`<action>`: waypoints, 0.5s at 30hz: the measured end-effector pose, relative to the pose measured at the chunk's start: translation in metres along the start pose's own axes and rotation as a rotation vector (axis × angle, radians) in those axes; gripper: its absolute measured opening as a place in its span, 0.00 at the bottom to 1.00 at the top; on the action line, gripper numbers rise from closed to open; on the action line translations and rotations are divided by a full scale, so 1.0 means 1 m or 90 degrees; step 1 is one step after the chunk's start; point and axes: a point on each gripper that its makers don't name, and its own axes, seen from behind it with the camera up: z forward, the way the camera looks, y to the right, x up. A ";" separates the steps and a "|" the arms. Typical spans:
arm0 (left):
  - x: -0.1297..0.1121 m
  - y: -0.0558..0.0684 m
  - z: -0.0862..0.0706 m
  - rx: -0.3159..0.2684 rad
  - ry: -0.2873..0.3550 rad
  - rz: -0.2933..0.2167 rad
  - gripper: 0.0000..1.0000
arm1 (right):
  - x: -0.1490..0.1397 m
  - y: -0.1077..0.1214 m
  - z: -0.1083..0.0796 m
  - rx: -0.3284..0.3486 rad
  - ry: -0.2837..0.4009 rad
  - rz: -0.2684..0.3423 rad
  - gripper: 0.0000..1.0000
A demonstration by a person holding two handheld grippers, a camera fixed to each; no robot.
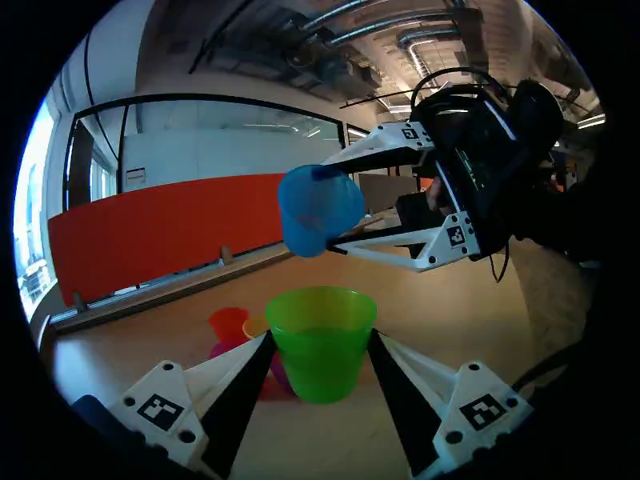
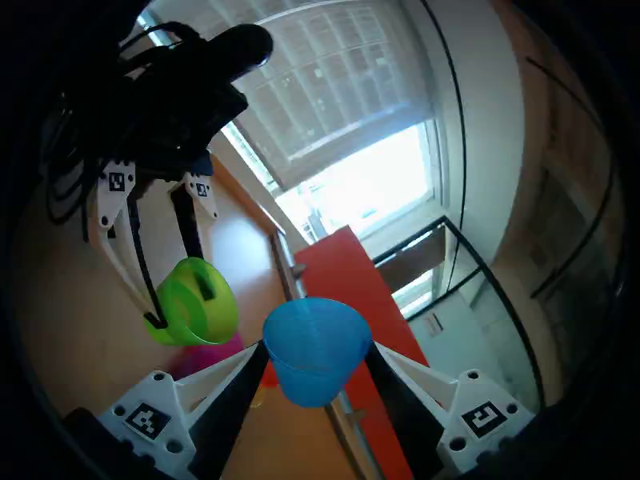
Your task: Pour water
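Blue cup [image 1: 318,210]: clamped in right gripper [image 2: 316,356], mid-frame
Green cup [image 1: 322,342]: clamped in left gripper [image 1: 320,352] (lower centre)

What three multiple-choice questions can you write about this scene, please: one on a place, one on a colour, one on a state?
1. In the left gripper view, where does the blue cup appear against the green cup?
A. above it
B. inside it
C. under it

2. What colour is the cup in the right gripper?
A. red
B. green
C. blue

3. How is the left gripper?
A. open, with nothing between its fingers
B. shut on the green cup
C. shut on a spoon

Answers:
1 A: the blue cup sits higher in the picture, over the green rim.
2 C: the right gripper view shows a blue cup between its fingers.
3 B: both fingers press the green cup's sides.
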 end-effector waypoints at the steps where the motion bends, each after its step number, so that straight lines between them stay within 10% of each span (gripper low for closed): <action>1: -0.001 0.000 0.000 0.000 -0.003 0.001 0.83 | -0.003 -0.001 -0.001 0.000 -0.004 0.020 0.91; 15: -0.016 -0.009 -0.003 0.003 -0.048 -0.012 0.83 | -0.047 -0.036 -0.012 0.078 -0.090 0.352 0.91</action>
